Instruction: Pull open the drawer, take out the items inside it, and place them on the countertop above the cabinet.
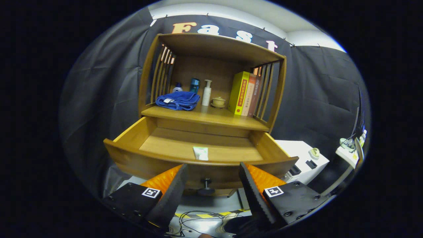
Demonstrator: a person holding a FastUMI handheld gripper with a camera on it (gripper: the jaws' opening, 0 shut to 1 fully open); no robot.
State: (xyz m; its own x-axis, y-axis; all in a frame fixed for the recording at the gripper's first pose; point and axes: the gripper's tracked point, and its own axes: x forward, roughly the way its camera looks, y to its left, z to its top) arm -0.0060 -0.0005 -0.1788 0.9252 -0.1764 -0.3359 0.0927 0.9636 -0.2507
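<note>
The wooden cabinet's drawer (132, 155) stands pulled out toward me. A small white and green packet (201, 153) lies on the drawer floor, close behind the front panel. The drawer's dark knob (206, 185) sticks out below, between my two fingers. My gripper (211, 180) is open, its orange and black fingers spread to either side of the knob and a little in front of it, holding nothing. Above the drawer is the countertop (211, 118), with a folded blue towel (178, 100) on its left part.
Further back on the countertop stand two small bottles (194, 85), a white pump bottle (207, 93), a little lidded cup (218, 101) and upright books (245, 94). A white box (302, 158) sits to the cabinet's right. Cables and striped tape (198, 216) lie on the floor below.
</note>
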